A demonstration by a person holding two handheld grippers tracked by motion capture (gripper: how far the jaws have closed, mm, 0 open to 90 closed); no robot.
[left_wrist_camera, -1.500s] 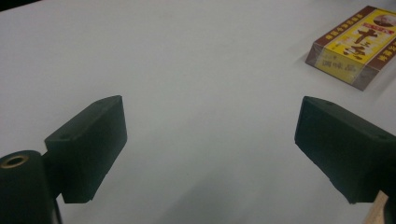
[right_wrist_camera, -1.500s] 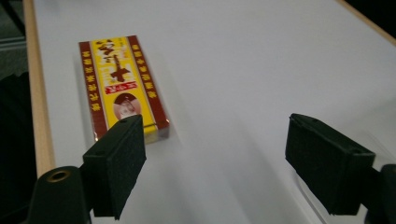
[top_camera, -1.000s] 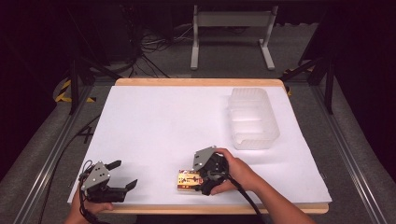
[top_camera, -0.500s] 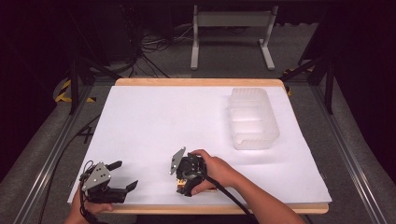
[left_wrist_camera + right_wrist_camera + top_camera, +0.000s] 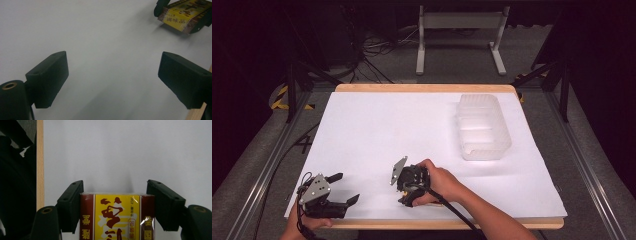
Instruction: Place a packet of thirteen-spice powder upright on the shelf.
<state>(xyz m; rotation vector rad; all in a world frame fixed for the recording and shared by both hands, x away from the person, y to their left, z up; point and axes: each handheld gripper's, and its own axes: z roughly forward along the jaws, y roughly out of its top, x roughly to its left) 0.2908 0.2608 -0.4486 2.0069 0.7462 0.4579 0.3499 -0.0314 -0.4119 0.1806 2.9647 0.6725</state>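
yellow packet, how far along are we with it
Done: the right gripper has its jaws closed on the yellow packet, near the table's front edge. In hand: that grip; the left gripper sits open and empty beside it. Left, probably: carrying the packet to the clear plastic box, which looks empty.

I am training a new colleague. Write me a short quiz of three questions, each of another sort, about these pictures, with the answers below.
1. True or false: the left gripper holds the yellow and dark red packet.
2. Multiple choice: where does the clear ribbed plastic container stand on the white table? A) far right part B) near left corner C) middle of the near edge
3. Fill in: the jaws of the right gripper stand one on each side of the ____.

Key
1. False: its jaws stand wide apart over bare table, and the packet is at the right gripper.
2. A
3. packet
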